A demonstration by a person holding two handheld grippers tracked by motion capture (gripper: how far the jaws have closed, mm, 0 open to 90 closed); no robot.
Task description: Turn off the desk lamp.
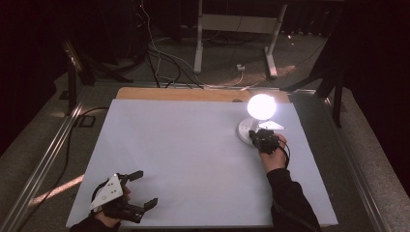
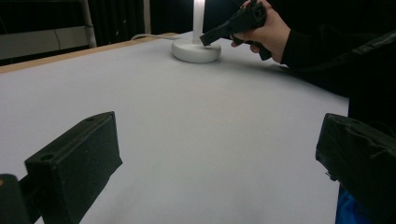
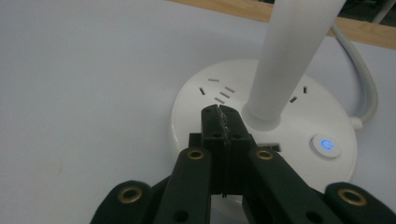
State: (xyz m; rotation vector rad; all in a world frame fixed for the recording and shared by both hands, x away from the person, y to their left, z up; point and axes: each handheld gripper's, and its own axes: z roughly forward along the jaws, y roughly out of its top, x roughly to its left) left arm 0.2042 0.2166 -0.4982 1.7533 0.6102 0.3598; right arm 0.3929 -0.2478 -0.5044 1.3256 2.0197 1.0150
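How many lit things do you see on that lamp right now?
2. The glowing lamp head sits at the top of the stem, and the blue power button is on the white base, right of the stem; others may be hidden.

The high view looks forward and down from above the person's side of the counter (image 1: 193, 159), taking in its whole white top, the lit lamp (image 1: 256, 118) at the far right and the floor beyond. The left gripper view sits low near the counter's near left corner, facing across the surface toward the lamp base (image 2: 196, 50) and the right gripper (image 2: 233, 25) far off. The right gripper view hovers just above that same lamp base (image 3: 261, 121), looking down along its closed fingers (image 3: 212, 123).
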